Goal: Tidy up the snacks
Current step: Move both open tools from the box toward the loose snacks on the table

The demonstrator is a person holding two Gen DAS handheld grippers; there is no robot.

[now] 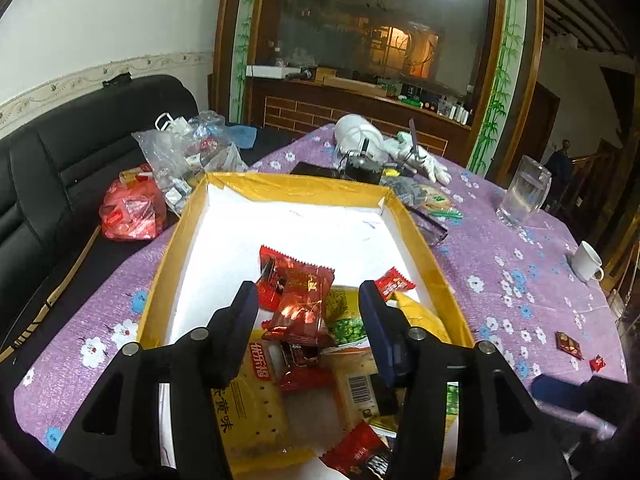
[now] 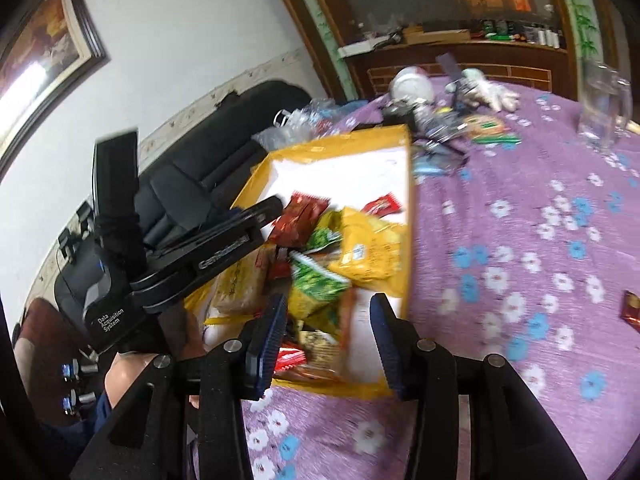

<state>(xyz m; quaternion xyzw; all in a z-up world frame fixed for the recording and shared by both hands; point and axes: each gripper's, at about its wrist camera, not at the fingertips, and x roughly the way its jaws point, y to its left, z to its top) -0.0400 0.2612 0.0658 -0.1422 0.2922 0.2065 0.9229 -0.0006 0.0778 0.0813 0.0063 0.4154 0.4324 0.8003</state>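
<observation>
1. The left wrist view looks straight down the length of a yellow-walled box [image 1: 168,264] with a white floor, which sits on the surface [image 1: 520,280] under a purple flowered cloth. The snacks [image 1: 304,312] lie heaped in the near end of the box: red packets on top, green pea bags and a pale cracker pack beneath.
2. The left claw [image 1: 308,312] hangs over that heap with its fingers apart. A red packet shows in the gap, lying on the pile; neither pad presses on it.
3. The right wrist view, blurred by motion, shows the same box [image 2: 406,184] from its near right corner, with the snacks [image 2: 320,264] piled inside. It alone shows the left claw [image 2: 264,216] from the side, reaching in over the box's left wall, with part of the hand [image 2: 132,372] that carries it.
4. The right claw [image 2: 328,340] stands with its fingers apart above the near edge of the box. Packets are seen between them, but as far as the blur allows, nothing is gripped.
5. Only the left view shows two small red packets [image 1: 570,346] lying loose on the cloth, well right of the box, and a white mug [image 1: 586,261] farther out. The right view catches one red packet [image 2: 631,307] at its right edge.
6. Both views show a clear glass jug [image 1: 524,196] beyond the box, and a black sofa [image 1: 80,160] to the left. The left view alone shows the red and clear plastic bags [image 1: 132,212] on that sofa plainly.
</observation>
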